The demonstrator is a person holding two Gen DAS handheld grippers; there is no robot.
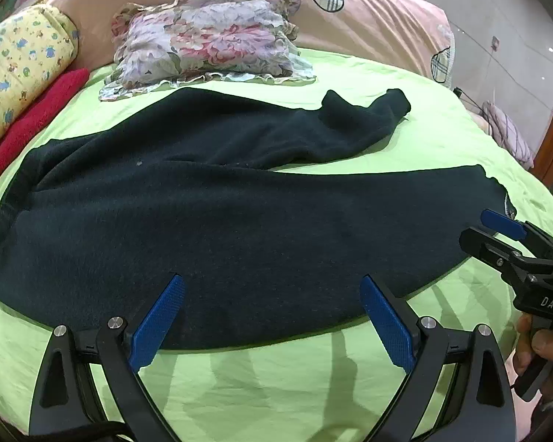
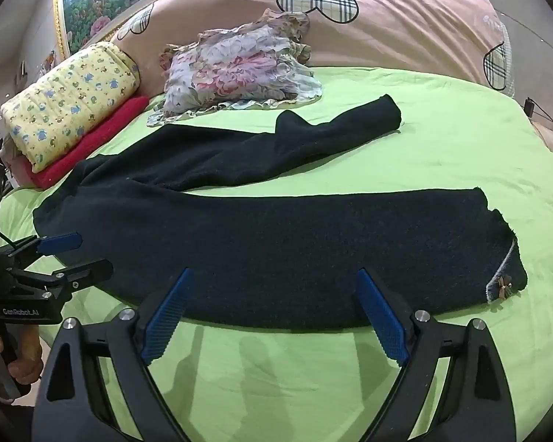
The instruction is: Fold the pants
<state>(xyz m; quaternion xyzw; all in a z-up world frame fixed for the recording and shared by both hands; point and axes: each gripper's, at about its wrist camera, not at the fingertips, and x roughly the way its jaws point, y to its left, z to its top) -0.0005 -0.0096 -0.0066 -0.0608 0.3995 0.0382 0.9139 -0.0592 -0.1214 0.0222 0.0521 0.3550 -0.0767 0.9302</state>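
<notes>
Green sheet (image 2: 442,140) covers the whole bed, and it is a bit wrinkled. Dark pants (image 2: 276,243) lie flat on the sheet, close to the near edge of the bed. One leg runs along that near edge. Its end has a pale trim and a tiny bow (image 2: 503,283) toward the right side of the bed. Its other leg (image 2: 313,136) lies farther back and points toward the pillows, with the end curled up a little. A strip of green shows between the two legs.

At the head of the bed sits a big pink pillow (image 2: 405,29) with checked hearts on it. In front of it lies a flowery pillow (image 2: 239,70) with a frilly edge. At the left edge of the bed rests a yellow rolled blanket (image 2: 70,110) on top of a red cloth (image 2: 99,136).

Over the near edge of the pants hangs the left gripper (image 1: 271,316), tipped downward. Its blue jaws stand wide apart, and nothing is held between them. Nearer the end of the leg hangs the right gripper (image 2: 272,313), tipped down too. Its jaws also stand wide, and they hold nothing. Whether any blue pad touches the cloth is hard to tell.

A person's hand (image 1: 542,350) holds the handle of the right gripper. Another hand (image 2: 18,353) holds the handle of the left one.
</notes>
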